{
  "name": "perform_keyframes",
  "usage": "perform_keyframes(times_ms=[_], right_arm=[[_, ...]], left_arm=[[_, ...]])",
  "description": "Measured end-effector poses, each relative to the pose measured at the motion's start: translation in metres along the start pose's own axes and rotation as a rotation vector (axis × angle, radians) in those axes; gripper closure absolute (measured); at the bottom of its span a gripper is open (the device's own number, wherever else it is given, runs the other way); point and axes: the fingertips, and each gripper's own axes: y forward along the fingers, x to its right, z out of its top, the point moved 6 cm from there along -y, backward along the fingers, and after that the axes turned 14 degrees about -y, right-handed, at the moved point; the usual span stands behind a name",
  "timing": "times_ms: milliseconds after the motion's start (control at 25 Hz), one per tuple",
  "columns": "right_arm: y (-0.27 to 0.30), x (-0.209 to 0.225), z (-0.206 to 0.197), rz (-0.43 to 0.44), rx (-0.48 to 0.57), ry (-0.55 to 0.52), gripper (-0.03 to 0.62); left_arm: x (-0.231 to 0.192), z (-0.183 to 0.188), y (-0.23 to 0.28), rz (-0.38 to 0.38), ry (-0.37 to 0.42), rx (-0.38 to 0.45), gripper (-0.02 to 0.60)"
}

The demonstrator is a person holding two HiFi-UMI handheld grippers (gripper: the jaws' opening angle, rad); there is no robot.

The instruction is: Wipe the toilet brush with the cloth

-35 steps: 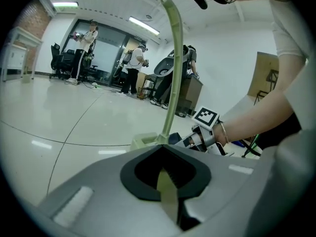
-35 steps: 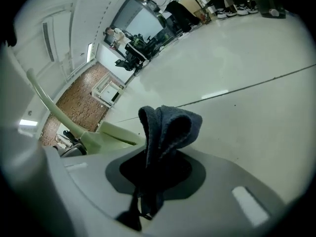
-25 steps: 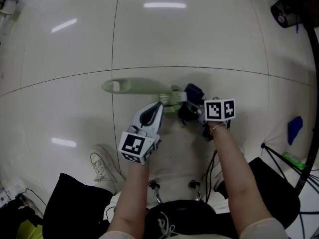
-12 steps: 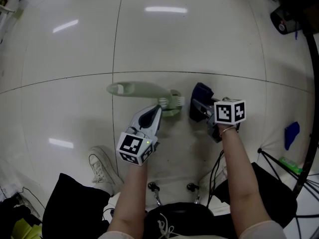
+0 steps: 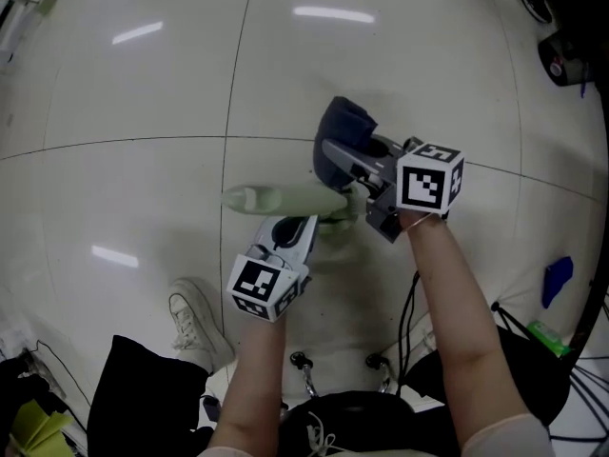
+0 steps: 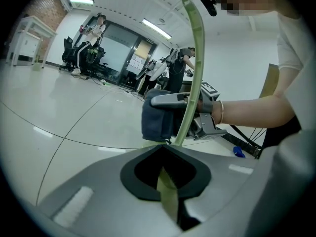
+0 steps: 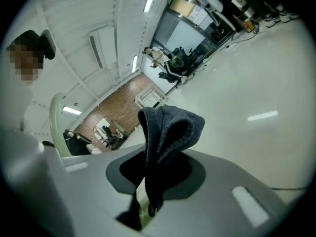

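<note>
My left gripper is shut on a pale green toilet brush, whose handle runs leftward above the white floor. In the left gripper view the green handle curves up out of the jaws. My right gripper is shut on a dark blue cloth and sits just beyond and right of the brush, with the cloth hanging by the handle. From the left gripper I see the cloth right behind the handle. In the right gripper view the cloth bunches up from the jaws, and the handle shows at the left.
A white shoe stands on the floor at lower left. A small blue object and black stand legs lie at the right, and a dark device at top right. Castor wheels are near my body.
The right gripper has lifted the cloth from beside the brush's right end to a spot up over the handle. The left gripper has barely moved with the brush.
</note>
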Motion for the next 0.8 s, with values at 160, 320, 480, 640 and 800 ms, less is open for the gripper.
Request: perform_keyframes(times_ms=[160,320,480,640,800], right_arm=[[0.029,0.0,-0.01,0.158,-0.097,-0.03,0.519],[0.044,0.011,-0.029,0.195,-0.218,-0.042,0.52],[0.048,0.021,-0.049,0.163,-0.273,-0.034,0.52],[0.042,0.036,-0.065,0.104,-0.313,-0.045,0.52],[0.032,0.048,-0.086,0.065,-0.342,-0.004,0.52]], left_arm=[[0.005,-0.004,0.002,0.007,-0.018,0.011,0.575],[0.005,-0.002,0.003,-0.006,-0.021,0.02,0.575],[0.001,0.001,0.0,-0.013,-0.013,0.009,0.575],[0.0,0.002,0.0,-0.011,-0.009,0.002,0.575],[-0.002,0.001,-0.002,-0.001,-0.017,-0.002,0.575]])
